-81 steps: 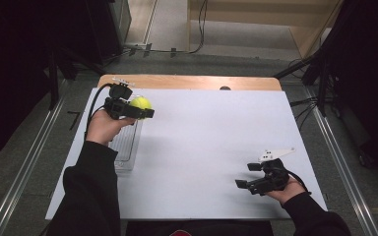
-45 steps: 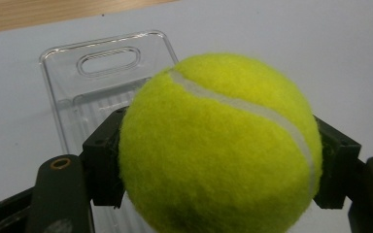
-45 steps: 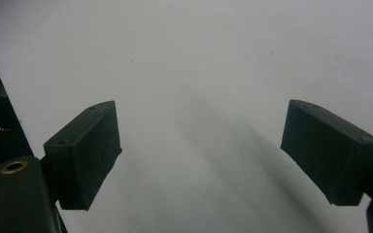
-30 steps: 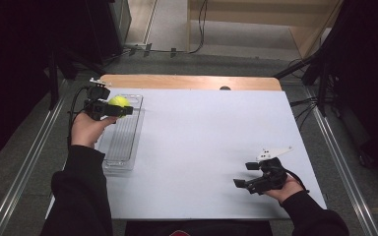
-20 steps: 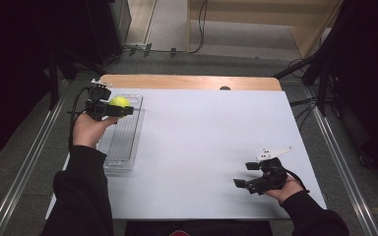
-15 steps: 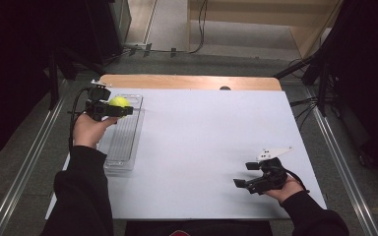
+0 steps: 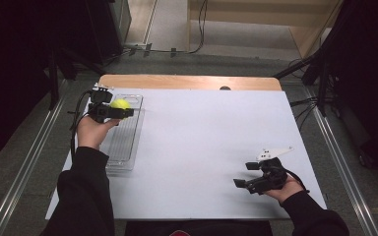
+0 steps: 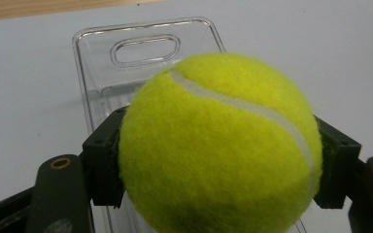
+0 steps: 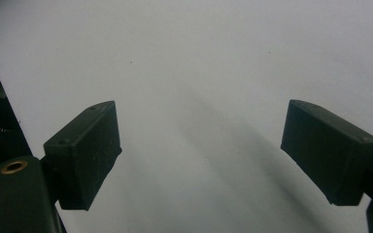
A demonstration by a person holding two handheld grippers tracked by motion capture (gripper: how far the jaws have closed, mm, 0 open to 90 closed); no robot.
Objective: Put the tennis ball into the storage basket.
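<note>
A yellow tennis ball [image 7: 120,104] [image 8: 218,145] is clamped between the two black jaws of my left gripper [image 7: 123,109] [image 8: 221,170], held above the far end of a clear plastic tray [image 7: 124,137] [image 8: 102,63] at the table's left side. The tray lies lengthwise, with a slot handle at its far end. Near the front right of the table my right gripper [image 7: 246,174] [image 9: 201,155] is open, its jaws wide apart over bare white surface with nothing between them.
The white table top [image 7: 202,137] has a wooden strip [image 7: 187,81] along its far edge. A small dark spot [image 7: 225,88] sits at that far edge. Metal rails and cables run along the floor on both sides.
The left gripper carried the ball from the right of the tray to over its far end, then held still. The right gripper has stayed in place.
</note>
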